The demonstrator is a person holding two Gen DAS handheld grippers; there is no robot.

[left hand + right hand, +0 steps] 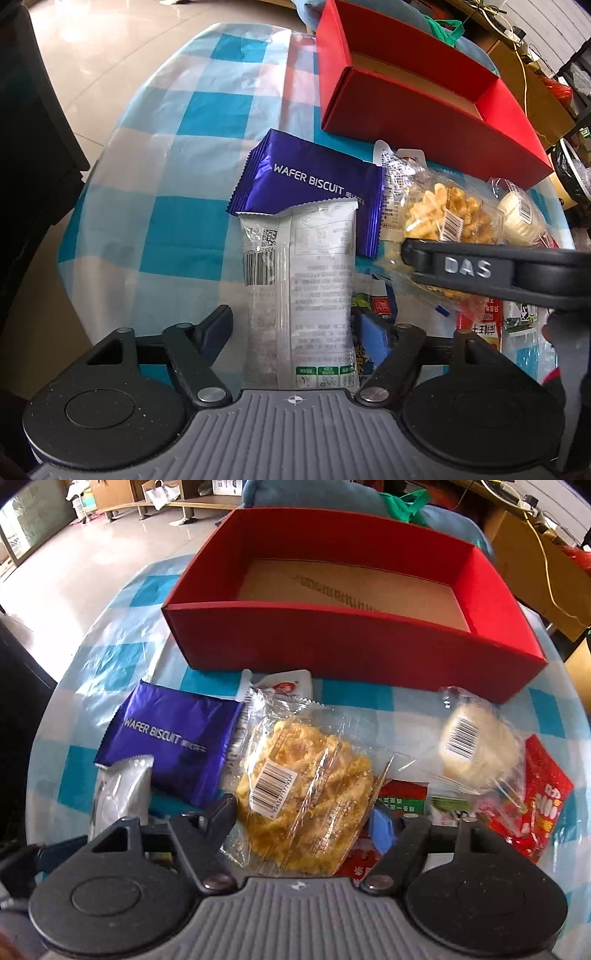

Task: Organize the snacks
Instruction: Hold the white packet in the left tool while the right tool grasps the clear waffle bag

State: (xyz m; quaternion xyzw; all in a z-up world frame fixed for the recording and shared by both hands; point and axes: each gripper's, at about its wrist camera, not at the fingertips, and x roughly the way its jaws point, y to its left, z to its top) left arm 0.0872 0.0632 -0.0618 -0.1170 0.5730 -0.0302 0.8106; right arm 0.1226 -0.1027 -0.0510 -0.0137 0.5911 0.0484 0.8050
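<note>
Tablecloth [192, 110] bears white packet [306, 280] between left gripper [295, 328] fingers.

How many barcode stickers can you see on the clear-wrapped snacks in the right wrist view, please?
2: one on the yellow fried snack between the right gripper's fingers, one on the round white pastry near the red box's right corner. Others may be hidden underneath.

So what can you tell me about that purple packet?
The purple packet is a shiny foil wrapper with zigzag ends and white letters saying WAFER BISCUIT. It looks sealed and lies flat on the blue-checked cloth, in front of the red box and not touching it. A white packet overlaps its near edge, and the clear bag of yellow crisps lies against its side. Neither pair of tongs touches it.
</note>
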